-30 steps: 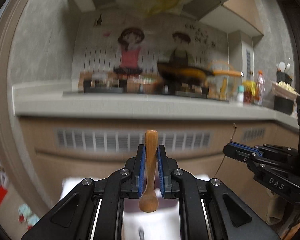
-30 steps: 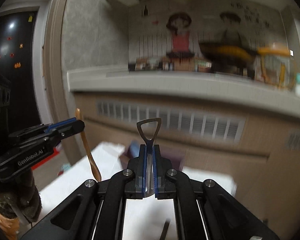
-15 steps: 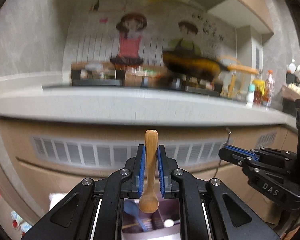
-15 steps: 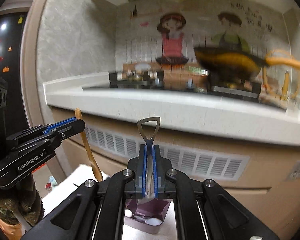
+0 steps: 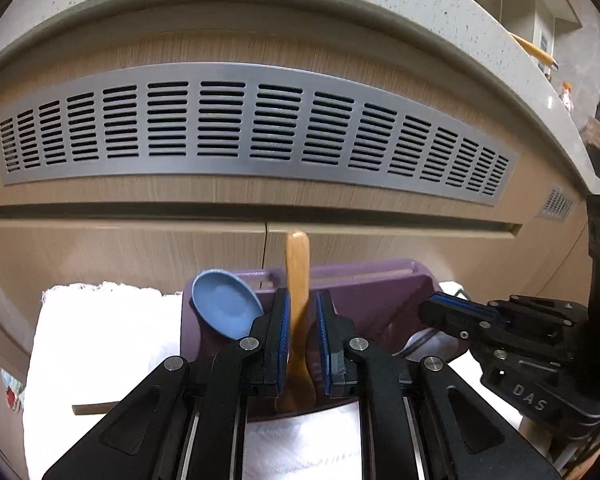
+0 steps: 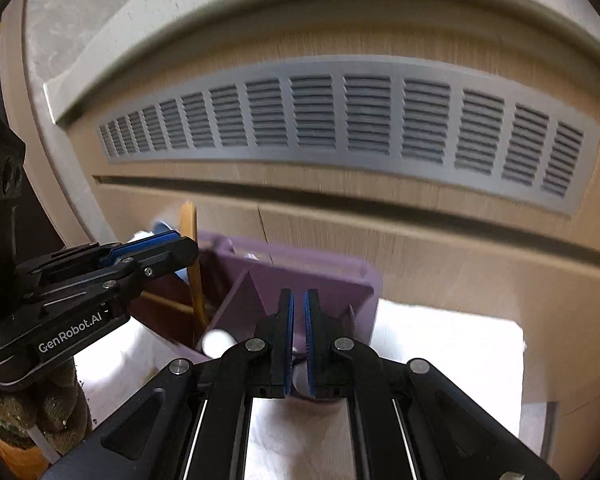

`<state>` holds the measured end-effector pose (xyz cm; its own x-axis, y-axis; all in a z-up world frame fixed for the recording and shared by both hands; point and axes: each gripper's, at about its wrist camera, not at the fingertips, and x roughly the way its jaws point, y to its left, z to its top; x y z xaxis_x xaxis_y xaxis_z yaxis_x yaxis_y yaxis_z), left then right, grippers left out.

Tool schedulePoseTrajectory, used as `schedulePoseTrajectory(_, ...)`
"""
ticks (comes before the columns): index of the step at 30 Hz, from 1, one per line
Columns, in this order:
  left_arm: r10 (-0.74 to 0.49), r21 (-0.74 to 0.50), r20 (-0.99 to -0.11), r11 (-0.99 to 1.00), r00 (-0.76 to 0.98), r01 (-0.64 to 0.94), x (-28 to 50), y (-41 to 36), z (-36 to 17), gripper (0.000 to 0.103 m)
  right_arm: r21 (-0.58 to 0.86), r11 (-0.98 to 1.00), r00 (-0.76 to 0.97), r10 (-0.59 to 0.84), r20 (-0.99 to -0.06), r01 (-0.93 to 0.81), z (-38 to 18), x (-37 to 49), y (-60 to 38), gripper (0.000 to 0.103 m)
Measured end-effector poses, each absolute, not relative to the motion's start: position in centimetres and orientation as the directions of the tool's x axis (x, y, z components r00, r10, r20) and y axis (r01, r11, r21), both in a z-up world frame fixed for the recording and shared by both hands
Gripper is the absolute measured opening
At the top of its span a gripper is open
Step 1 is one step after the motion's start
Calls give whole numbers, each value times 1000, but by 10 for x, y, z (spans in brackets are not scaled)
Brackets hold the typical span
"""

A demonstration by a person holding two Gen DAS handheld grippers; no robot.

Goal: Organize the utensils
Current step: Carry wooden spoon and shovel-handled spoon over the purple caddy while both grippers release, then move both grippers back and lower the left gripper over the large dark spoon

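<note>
My left gripper (image 5: 302,312) is shut on a wooden spoon (image 5: 297,280), handle up, bowl end down over the purple utensil holder (image 5: 364,296). A blue spoon (image 5: 224,304) stands in the holder's left compartment. My right gripper (image 6: 298,312) hangs over the holder's (image 6: 340,276) right compartment, its jaws a narrow slot apart with nothing seen between the tips. The metal utensil it held is out of sight. A white utensil end (image 6: 216,342) lies in the holder. The left gripper (image 6: 156,250) and the wooden spoon (image 6: 190,240) also show in the right wrist view.
The holder stands on a white towel (image 5: 100,344) in front of a wooden cabinet with a grey vent grille (image 5: 236,128) under a pale counter edge (image 5: 260,8). A brown stick (image 5: 96,408) lies on the towel at the left.
Both grippers have dropped from counter height to just over the purple holder. The metal utensil's loop no longer shows above the right fingers. The wooden spoon stays in the left gripper.
</note>
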<state>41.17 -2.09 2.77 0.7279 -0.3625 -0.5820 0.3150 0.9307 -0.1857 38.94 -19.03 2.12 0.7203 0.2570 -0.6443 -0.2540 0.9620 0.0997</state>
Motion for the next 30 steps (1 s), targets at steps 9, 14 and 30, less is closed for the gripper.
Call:
schedulePoseTrajectory(9, -321, -172, -507, 947, 800, 271, 359, 9, 61, 57, 1, 977, 784, 171, -596, -212, 38, 337, -203, 39)
schedulePoseTrajectory(14, -281, -159, -522, 960, 805, 232, 321, 34, 62, 69, -41, 981, 794, 129, -594, -190, 40, 299, -215, 59)
schedulePoseTrajectory(30, -257, -81, -720, 954, 644, 289, 166, 73, -21, 77, -191, 957, 797, 63, -601, -219, 0, 197, -174, 99)
